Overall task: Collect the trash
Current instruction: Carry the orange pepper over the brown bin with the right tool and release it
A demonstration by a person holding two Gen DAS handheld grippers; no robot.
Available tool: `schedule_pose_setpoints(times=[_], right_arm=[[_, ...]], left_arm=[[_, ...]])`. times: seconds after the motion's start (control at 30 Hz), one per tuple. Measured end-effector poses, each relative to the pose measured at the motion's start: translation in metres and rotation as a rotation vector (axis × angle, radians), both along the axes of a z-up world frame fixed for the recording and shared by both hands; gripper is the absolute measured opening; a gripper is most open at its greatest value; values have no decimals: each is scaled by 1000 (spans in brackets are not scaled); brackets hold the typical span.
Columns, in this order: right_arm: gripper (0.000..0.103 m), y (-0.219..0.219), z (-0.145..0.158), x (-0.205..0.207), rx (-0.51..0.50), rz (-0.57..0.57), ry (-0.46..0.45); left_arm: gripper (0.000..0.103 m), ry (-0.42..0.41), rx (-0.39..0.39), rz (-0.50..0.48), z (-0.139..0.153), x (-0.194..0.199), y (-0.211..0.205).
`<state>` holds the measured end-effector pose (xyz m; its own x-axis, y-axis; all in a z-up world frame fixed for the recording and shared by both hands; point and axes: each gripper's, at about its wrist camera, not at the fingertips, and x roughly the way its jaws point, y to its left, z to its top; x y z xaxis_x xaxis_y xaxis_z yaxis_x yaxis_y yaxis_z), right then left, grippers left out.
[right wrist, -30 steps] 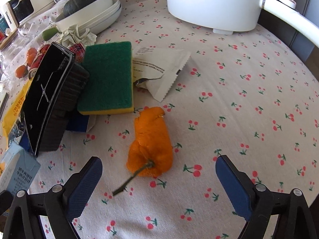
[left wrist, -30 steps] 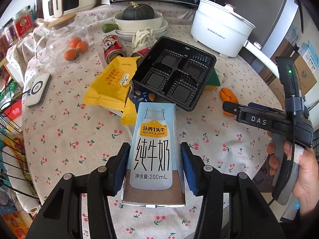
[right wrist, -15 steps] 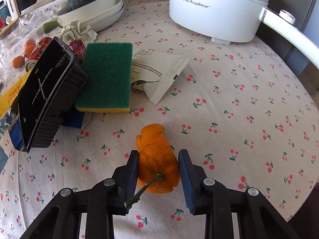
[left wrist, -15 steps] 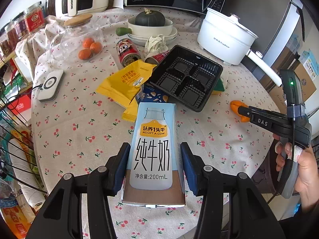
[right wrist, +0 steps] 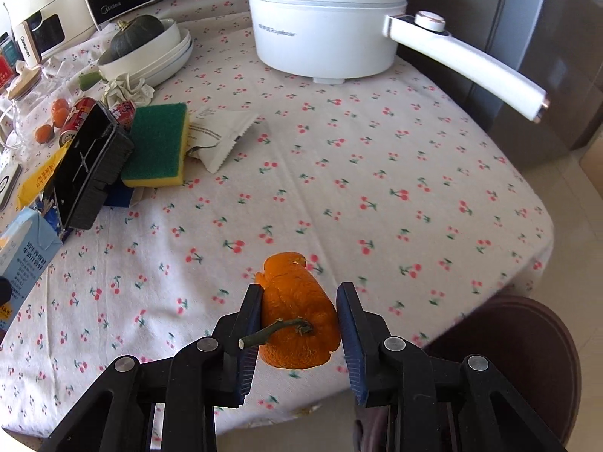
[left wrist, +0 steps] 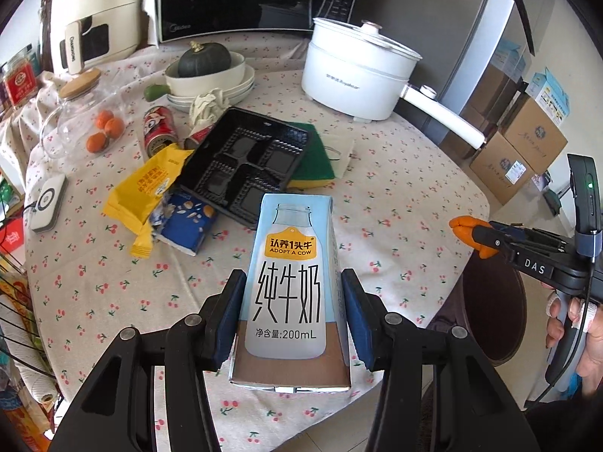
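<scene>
My left gripper (left wrist: 292,316) is shut on a light blue 200 mL milk carton (left wrist: 292,286) and holds it above the table's front edge. My right gripper (right wrist: 299,324) is shut on an orange peel with a stem (right wrist: 297,316), lifted over the table's near edge; the peel (left wrist: 467,231) also shows at the right of the left wrist view. A black plastic tray (left wrist: 245,162), a yellow wrapper (left wrist: 147,188), a blue wrapper (left wrist: 186,222), a red can (left wrist: 160,133), a crumpled tissue (left wrist: 207,101) and a white sachet (right wrist: 222,139) lie on the cherry-print tablecloth (right wrist: 339,173).
A white electric pot (right wrist: 328,19) with a long handle stands at the back. A green and yellow sponge (right wrist: 158,143) leans by the tray. A bowl stack with a squash (left wrist: 207,71), a glass jar of small oranges (left wrist: 83,120) and a dark round stool (right wrist: 527,369) are around.
My right gripper closed on the orange peel and lifted it back toward the table's edge. My left gripper drew back and up with the milk carton.
</scene>
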<state>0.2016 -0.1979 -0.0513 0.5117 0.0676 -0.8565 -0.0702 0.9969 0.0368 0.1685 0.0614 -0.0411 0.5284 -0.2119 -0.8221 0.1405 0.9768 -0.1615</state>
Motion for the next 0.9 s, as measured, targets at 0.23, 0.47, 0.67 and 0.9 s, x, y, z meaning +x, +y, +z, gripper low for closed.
schedule_pose_setpoints(times=[0.23, 0.47, 0.67, 0.9], right_arm=[[35, -64, 3, -40, 5, -74, 11], [35, -116, -5, -77, 18, -149, 36], [35, -149, -18, -101, 26, -211, 64], [36, -183, -30, -127, 21, -273, 94]], left_arm=[[53, -21, 4, -111, 8, -1, -64], [53, -18, 7, -226, 7, -9, -129], [53, -16, 22, -337, 0, -23, -182], [53, 13, 22, -455, -19, -36, -235]])
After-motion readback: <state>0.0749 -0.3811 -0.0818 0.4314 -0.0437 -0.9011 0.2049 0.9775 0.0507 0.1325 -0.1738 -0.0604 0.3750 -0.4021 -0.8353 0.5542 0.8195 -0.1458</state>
